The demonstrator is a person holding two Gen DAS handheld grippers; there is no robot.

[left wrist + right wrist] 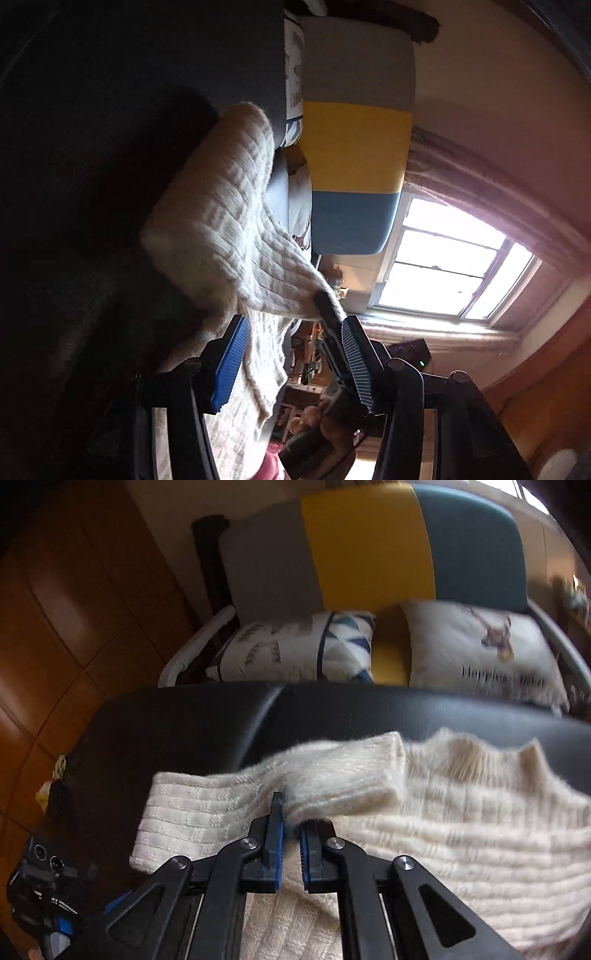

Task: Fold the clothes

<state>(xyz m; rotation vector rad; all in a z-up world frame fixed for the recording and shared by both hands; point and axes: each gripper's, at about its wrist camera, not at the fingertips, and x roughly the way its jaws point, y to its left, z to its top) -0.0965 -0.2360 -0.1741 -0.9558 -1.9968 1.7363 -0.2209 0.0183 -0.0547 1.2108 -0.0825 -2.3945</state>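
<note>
While the sleeve (343, 775) folds inward, sweater (461, 830) lies flat.
Right gripper (291, 834) pinches the sleeve toward twelve o'clock; left gripper (291, 354) gapes wide, empty.

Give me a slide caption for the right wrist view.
Right gripper pinches a cream knit sweater on a black padded surface, two pillows behind.

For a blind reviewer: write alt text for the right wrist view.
The right gripper pinches a folded cream knit sweater lying on a black padded surface. Behind stand two printed cushions on a grey, yellow and teal chair.
</note>
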